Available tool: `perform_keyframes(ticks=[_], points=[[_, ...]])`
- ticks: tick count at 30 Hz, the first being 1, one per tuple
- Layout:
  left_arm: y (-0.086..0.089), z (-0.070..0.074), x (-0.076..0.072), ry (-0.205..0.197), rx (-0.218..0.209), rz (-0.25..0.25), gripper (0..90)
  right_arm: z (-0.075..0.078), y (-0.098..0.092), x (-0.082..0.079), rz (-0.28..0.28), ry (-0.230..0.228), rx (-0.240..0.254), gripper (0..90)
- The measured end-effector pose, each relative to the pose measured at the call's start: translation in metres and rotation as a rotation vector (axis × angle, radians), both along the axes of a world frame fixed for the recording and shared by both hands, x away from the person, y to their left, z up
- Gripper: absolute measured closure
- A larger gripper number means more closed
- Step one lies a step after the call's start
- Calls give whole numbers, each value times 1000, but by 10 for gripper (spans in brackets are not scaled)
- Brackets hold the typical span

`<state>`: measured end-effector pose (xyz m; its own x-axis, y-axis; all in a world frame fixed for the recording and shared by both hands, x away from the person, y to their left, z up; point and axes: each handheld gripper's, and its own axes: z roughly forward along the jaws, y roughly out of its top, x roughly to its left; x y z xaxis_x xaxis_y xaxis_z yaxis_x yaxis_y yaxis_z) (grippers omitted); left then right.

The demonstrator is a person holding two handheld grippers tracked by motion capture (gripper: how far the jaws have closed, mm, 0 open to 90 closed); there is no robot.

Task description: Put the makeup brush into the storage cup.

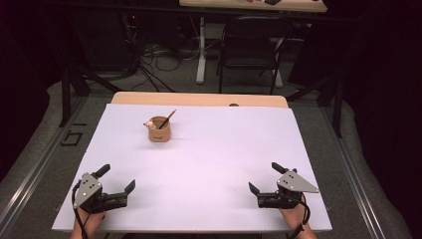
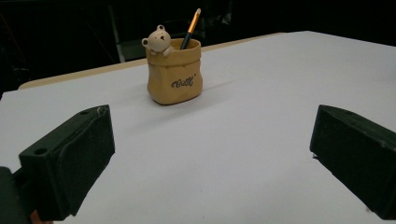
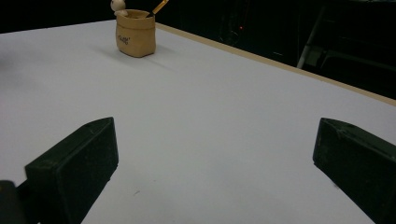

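Left side: the left hand-held gripper (image 1: 118,182) rests at the near left corner of the white tabletop (image 1: 224,164), jaws spread wide and holding nothing. In the left gripper view its two black jaws frame bare white surface, with the holder straight ahead and well apart from them.

Centre: the pen holder (image 1: 159,129) stands upright on the far left-centre of the tabletop, well clear of both grippers. It is a tan pot shaped like a small sack (image 2: 174,71), with dark lettering on its front, a crimped rim and a little bear figure (image 2: 158,39) peeking over the rim at one side. A single pencil (image 2: 191,27), dark-bodied with an orange tip, leans inside it, slanting out over the rim.

Handling judgement: the holder looks like glazed ceramic or resin, so rigid, probably smooth and somewhat slippery, and liable to chip if knocked over. It appears light enough to tip if pushed high. The bear figure is the weak point; avoid it. Best hold is across the body below the rim, jaws on opposite sides. The pencil is thin, stiff and light, loose in the pot; take it by the exposed upper shaft.

Right side: the right hand-held gripper (image 1: 266,182) sits at the near right corner, jaws likewise spread and unloaded, the holder (image 3: 135,31) far off to its front left.
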<state>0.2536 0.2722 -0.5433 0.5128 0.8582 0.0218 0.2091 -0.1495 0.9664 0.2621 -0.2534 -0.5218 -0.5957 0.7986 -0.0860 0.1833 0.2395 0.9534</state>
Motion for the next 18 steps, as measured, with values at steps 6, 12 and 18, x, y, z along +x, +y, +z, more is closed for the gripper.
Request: perform_keyframes(ticks=[6,12,18], points=[[-2,-1,1,8,5,-27,0,2,-3,-2,-3,-9,27,0],[-3,-1,1,14,13,-36,0,3,-3,-2,2,-18,32,0],[-4,-2,2,21,26,-46,0,3,-3,-1,3,-24,31,0]])
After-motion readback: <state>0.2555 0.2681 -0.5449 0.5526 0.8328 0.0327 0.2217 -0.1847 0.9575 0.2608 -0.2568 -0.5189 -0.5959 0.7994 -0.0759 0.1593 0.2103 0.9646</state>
